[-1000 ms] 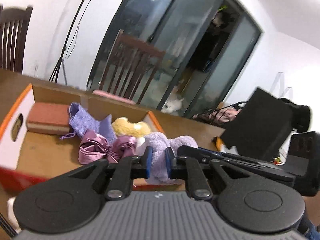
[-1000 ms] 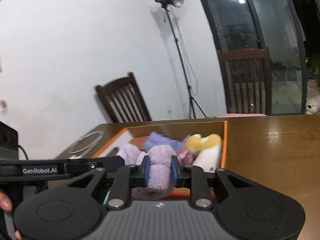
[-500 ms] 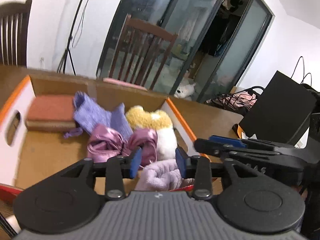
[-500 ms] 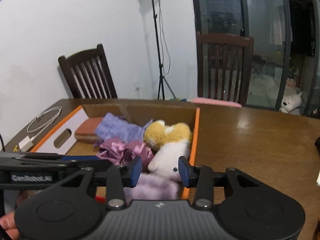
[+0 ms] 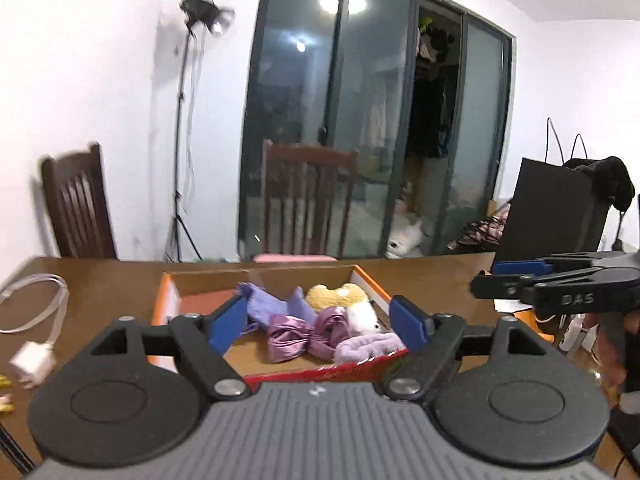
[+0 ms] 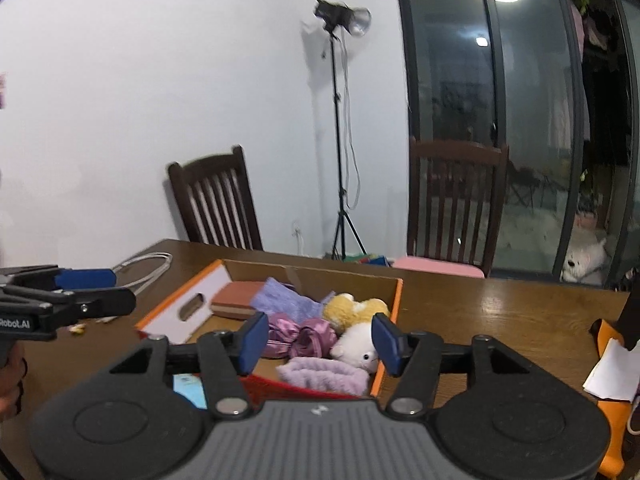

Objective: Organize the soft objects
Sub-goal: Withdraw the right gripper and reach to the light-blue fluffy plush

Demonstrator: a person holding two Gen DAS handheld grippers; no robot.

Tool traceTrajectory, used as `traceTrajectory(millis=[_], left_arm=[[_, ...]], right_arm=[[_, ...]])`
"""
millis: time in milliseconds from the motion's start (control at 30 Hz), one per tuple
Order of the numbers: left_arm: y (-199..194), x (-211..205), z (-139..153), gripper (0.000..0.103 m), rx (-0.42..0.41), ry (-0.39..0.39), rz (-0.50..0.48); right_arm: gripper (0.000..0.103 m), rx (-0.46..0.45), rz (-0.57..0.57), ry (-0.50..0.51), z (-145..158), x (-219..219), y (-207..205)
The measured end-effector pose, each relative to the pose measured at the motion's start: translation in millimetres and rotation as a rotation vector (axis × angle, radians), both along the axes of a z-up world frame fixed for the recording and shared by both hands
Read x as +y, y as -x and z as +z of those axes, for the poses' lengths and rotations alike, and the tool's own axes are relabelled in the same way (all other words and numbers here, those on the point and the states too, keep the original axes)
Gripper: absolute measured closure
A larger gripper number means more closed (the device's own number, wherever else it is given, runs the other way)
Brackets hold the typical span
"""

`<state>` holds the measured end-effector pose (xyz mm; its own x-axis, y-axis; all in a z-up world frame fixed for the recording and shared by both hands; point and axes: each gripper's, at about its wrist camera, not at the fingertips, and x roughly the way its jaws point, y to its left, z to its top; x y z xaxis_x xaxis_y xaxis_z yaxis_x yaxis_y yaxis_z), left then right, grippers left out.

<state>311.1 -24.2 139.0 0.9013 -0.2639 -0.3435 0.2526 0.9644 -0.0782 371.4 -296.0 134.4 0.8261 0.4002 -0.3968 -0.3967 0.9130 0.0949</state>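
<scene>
An open cardboard box (image 5: 168, 292) (image 6: 394, 300) with orange edges sits on the wooden table. In it lie a fuzzy lilac cloth (image 5: 370, 348) (image 6: 322, 374) at the near edge, a pink satin bow (image 5: 306, 332) (image 6: 302, 336), a yellow-and-white plush toy (image 5: 348, 300) (image 6: 356, 326), a purple knit cloth (image 5: 272, 306) (image 6: 284, 300) and a reddish-brown pad (image 6: 234, 304). My left gripper (image 5: 320, 324) is open and empty, above and just short of the box. My right gripper (image 6: 316, 340) is open and empty too, above the box's near edge.
A white cable and charger (image 5: 36, 332) lie on the table left of the box. A black bag (image 5: 556, 216) stands at the right, with papers and an orange object (image 6: 610, 368) beside it. Wooden chairs (image 6: 456, 204) stand behind the table.
Both grippers held the lilac cloth together a second ago. They opened, dropped it in the box's near end, and have drawn back and up.
</scene>
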Motion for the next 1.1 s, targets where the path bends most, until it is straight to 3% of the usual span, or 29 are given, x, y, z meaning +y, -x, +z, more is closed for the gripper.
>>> traceTrajectory(millis=[33, 100, 167, 300, 500, 600, 800, 1033, 1100], left_arm=[[15, 2, 0, 0.019, -0.019, -0.004, 0.004], [45, 7, -4, 0.011, -0.048, -0.004, 0.018], [78, 10, -12, 0.002, -0.075, -0.017, 0.027], [137, 8, -37, 0.0, -0.111, -0.093, 0.035], [185, 25, -66, 0.0, -0.073, -0.029, 0.107], [182, 35, -74, 0.0, -0.021, -0.017, 0.144], [168, 44, -75, 0.0, -0.014, 0.017, 0.173], [119, 47, -88, 0.0, 0.064, 0.117, 0.152], [99, 46, -91, 0.0, 0.074, 0.132, 0.159]], right_arm=[[0.041, -0.026, 0.012, -0.006, 1, -1, 15], [0.022, -0.08, 0.035, -0.039, -4, -3, 44], [0.02, -0.098, 0.046, -0.062, -13, -5, 71], [0.013, -0.117, 0.072, -0.074, -38, -3, 124], [0.007, -0.049, 0.137, -0.121, -85, 4, 174], [0.007, -0.018, 0.157, -0.12, -92, 9, 180], [0.007, -0.003, 0.133, -0.143, -95, 16, 168], [0.011, 0.104, 0.105, -0.202, -117, 24, 125], [0.017, 0.125, 0.098, -0.229, -119, 28, 103]])
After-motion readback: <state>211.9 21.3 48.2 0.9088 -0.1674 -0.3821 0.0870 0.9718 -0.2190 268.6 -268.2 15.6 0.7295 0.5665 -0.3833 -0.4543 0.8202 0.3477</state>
